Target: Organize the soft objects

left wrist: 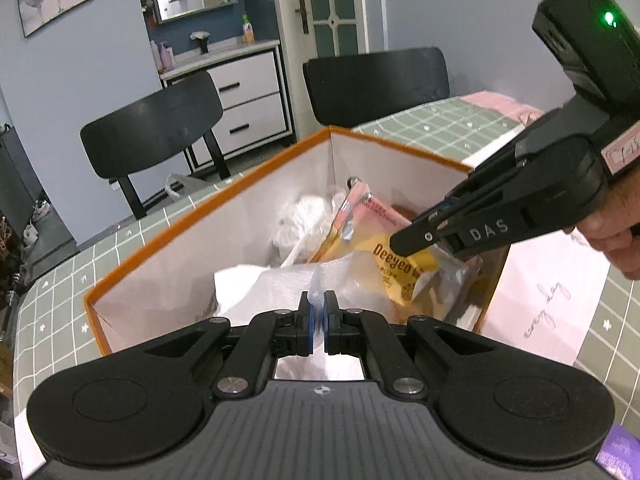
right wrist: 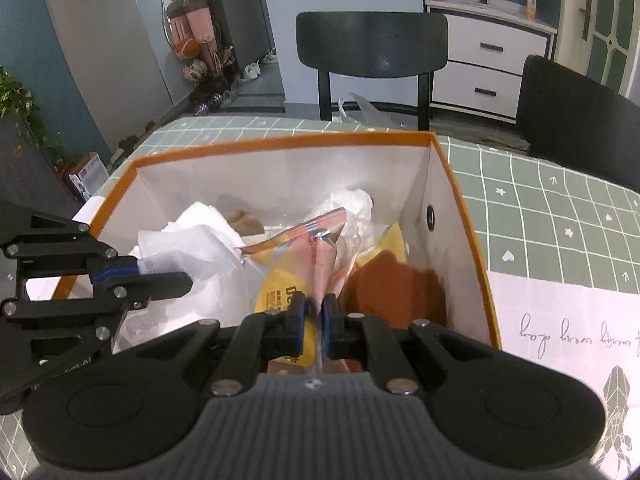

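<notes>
Tablecloth (right wrist: pixel 540 208), green grid, under box (right wrist: pixel 280 142); chairs (right wrist: pixel 372 44) behind.

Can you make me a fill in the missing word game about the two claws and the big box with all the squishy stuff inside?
1. The rim of the box is coloured ____.
2. The left claw is pinching a crinkly white ____ bag.
3. The right claw is shut on the pink and yellow ____ packet.
4. Behind the table stand chairs coloured ____.

Missing words: orange; plastic; snack; black
</notes>
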A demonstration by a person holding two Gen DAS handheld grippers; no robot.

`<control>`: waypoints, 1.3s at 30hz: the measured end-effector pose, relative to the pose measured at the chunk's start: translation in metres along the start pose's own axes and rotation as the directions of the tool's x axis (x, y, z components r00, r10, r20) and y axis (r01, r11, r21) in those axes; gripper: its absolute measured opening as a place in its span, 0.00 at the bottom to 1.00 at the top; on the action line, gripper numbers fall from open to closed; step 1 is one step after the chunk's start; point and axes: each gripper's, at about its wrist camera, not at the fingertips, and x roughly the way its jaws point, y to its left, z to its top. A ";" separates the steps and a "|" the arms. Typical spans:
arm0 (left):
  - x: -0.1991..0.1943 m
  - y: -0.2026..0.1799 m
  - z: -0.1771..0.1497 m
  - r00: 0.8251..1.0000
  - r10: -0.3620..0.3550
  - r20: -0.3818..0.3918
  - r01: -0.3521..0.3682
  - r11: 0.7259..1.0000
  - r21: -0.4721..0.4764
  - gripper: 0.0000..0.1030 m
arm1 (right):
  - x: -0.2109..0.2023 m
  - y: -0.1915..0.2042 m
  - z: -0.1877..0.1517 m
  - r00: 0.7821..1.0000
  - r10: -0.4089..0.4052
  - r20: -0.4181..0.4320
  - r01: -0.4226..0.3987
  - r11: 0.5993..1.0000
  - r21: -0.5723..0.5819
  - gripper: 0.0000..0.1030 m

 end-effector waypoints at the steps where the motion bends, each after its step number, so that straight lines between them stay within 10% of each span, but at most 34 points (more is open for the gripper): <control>1: 0.001 -0.001 -0.001 1.000 0.002 -0.012 -0.002 1.000 0.006 0.07 | 0.001 0.001 -0.001 1.000 -0.001 -0.004 0.001 1.000 -0.003 0.06; 10: -0.013 -0.011 -0.007 0.999 0.043 0.005 -0.043 0.998 0.054 0.54 | -0.008 0.007 -0.005 0.999 -0.030 0.030 0.030 1.000 -0.002 0.35; 33: -0.101 -0.024 -0.035 0.985 0.028 0.169 -0.016 0.997 -0.075 0.58 | -0.136 0.001 -0.082 0.992 -0.016 0.123 0.020 0.999 -0.030 0.44; 39: -0.127 -0.047 -0.029 0.976 0.080 0.203 -0.065 0.995 -0.081 0.74 | -0.164 0.012 -0.098 0.987 -0.004 0.158 0.010 0.999 -0.041 0.45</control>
